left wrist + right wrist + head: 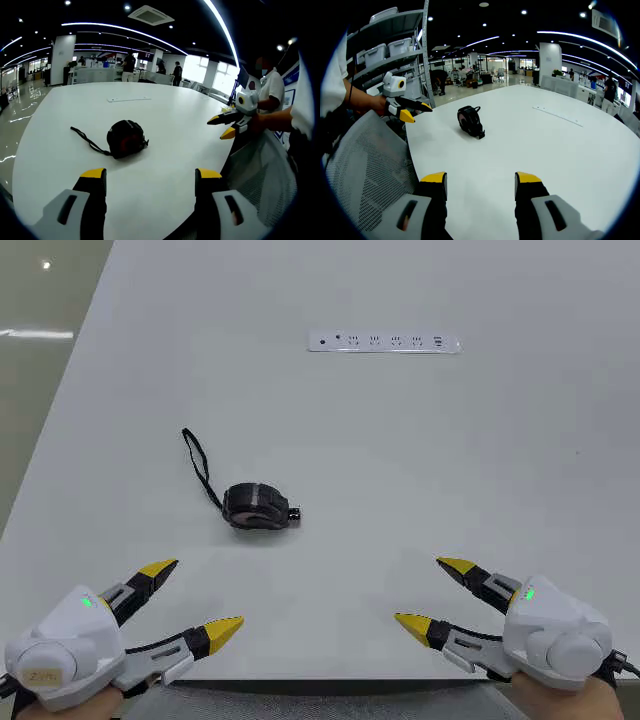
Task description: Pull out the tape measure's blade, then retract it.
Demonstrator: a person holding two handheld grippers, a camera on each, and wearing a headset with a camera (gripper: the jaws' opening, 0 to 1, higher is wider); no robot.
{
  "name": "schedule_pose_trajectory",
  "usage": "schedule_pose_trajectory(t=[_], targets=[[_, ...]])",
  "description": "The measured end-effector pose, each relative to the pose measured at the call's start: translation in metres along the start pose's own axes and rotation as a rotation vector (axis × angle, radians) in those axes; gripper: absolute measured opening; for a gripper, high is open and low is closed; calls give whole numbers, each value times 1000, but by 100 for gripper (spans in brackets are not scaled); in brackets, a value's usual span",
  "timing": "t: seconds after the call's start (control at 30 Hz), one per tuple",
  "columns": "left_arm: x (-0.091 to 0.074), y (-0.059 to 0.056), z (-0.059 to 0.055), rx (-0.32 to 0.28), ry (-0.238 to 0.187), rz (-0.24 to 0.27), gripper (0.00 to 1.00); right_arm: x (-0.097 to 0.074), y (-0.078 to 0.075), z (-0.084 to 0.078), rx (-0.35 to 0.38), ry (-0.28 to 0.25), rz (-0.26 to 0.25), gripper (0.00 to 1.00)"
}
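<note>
The tape measure [258, 506] was laid on the white table [420, 440], its blade drawn in. The left gripper [197, 594] and right gripper [429, 592] were held wide open near the table's front edge, with nothing gripped and the tape measure well apart from both.

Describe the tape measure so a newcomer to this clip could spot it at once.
On the white table, look nearer than the long white power strip at the far side. The tape measure lies left of centre: a small, dark, rounded case trailing a black wrist strap, unlike the flat, pale strip.
</note>
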State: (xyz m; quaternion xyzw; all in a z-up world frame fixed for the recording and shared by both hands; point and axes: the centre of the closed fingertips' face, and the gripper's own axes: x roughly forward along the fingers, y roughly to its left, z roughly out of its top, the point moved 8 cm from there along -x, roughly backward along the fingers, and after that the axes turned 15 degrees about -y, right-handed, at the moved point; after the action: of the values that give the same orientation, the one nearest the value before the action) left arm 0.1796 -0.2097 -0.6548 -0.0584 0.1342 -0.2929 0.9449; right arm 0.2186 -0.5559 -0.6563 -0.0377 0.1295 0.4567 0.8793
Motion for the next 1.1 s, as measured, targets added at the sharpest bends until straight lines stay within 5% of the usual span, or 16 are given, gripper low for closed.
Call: schedule_pose_trajectory(t=[1.1], targets=[[41, 34, 19, 127, 69, -213, 70, 43, -22, 4, -43, -50, 161, 51]])
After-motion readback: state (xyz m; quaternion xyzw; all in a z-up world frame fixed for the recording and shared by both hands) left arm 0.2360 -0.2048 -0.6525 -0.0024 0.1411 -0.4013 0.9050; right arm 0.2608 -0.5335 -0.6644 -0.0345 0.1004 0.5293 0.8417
